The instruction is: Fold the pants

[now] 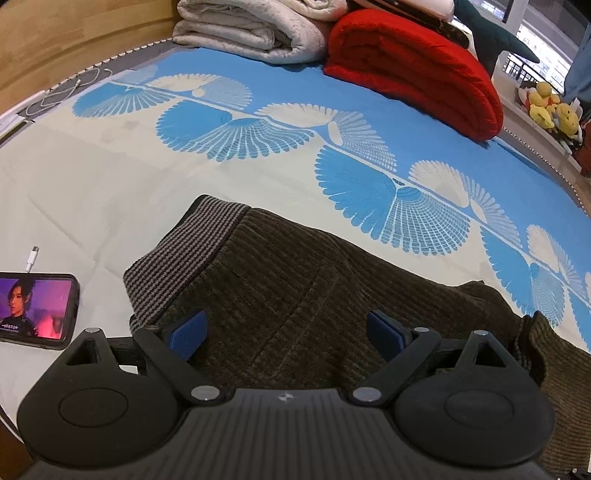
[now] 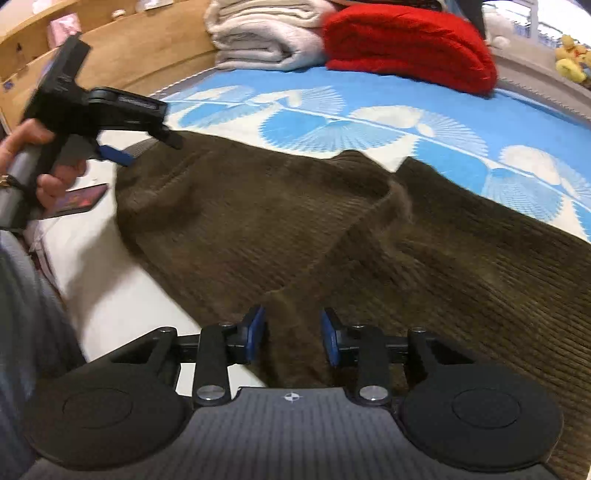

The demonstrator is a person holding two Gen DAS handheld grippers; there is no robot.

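Left tool (image 1: pixel 286 334) agape over pants (image 1: pixel 295 295); right tool (image 2: pixel 293 334) parted.

The left claw (image 1: pixel 286 334) hangs low over the brown pants (image 1: pixel 314 295), its two blue pads wide apart with nothing between them. The pants lie flat on the bed (image 1: pixel 92 192), with the striped waistband (image 1: pixel 184 254) at about ten o'clock from the claw. A phone (image 1: pixel 37 310) with a lit screen lies at nine o'clock. A red blanket (image 1: pixel 413 70) sits at one o'clock, next to a grey blanket (image 1: pixel 251 29) at twelve.
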